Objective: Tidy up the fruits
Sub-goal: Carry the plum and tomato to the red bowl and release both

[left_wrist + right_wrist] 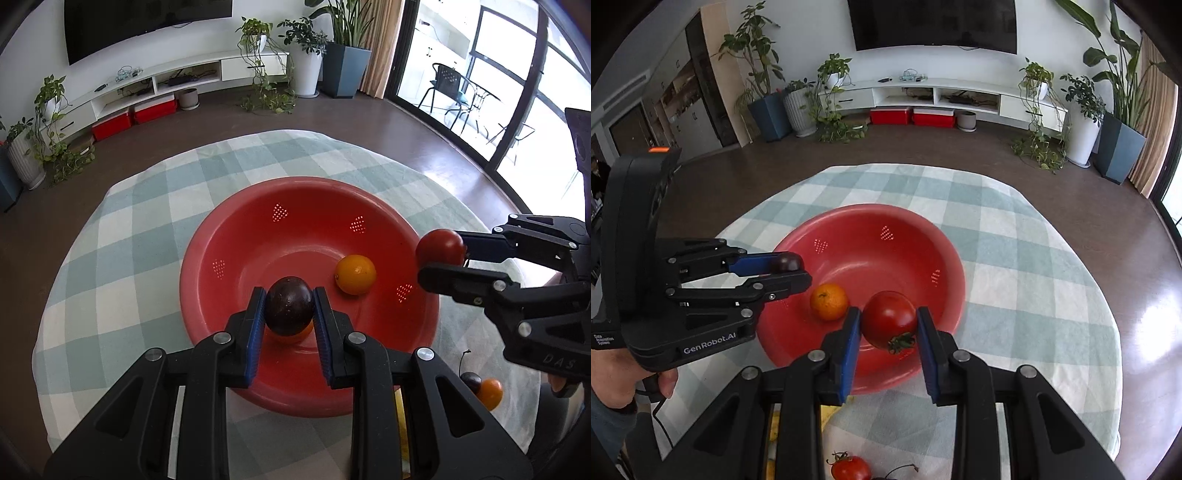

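Note:
A red perforated bowl (236,236) (849,229) sits on the checked tablecloth. My left gripper (289,304) (790,271) is shut on a dark purple fruit (289,305) (788,263), held over the bowl's near side. My right gripper (888,321) (441,254) is shut on a red tomato (888,319) (439,245), held over the bowl's right rim. One orange (355,274) (829,301) lies in the bowl. Another orange (295,334) shows partly under the purple fruit.
On the cloth near the bowl lie a small orange (489,393), a dark cherry (471,380), a tomato (850,468) and something yellow (827,411). The table (1034,266) is round; dark floor, potted plants and a TV cabinet lie beyond.

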`<state>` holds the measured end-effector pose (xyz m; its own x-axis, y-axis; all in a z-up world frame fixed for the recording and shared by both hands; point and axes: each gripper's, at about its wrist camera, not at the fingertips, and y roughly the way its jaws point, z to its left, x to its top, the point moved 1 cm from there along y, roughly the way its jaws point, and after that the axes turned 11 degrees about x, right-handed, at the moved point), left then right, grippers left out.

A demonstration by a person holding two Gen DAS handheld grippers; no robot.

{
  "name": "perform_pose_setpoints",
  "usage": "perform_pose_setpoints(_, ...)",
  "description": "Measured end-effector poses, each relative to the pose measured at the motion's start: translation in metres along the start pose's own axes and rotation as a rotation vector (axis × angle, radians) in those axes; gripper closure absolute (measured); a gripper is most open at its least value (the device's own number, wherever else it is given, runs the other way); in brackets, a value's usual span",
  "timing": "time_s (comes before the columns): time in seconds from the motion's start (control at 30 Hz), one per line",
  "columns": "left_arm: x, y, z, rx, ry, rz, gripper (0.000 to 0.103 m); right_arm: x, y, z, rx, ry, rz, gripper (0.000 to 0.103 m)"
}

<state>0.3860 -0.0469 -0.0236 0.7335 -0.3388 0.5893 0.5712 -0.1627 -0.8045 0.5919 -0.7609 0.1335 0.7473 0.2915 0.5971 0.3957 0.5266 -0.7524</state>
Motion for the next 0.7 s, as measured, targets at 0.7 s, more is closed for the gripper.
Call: perform_pose_setpoints(0.7,-0.024,0.028,-0.016,0.037,0.034,0.038,0.06,-0.014,0.036,0.013,-0.094,-0.107,0.113,0.07)
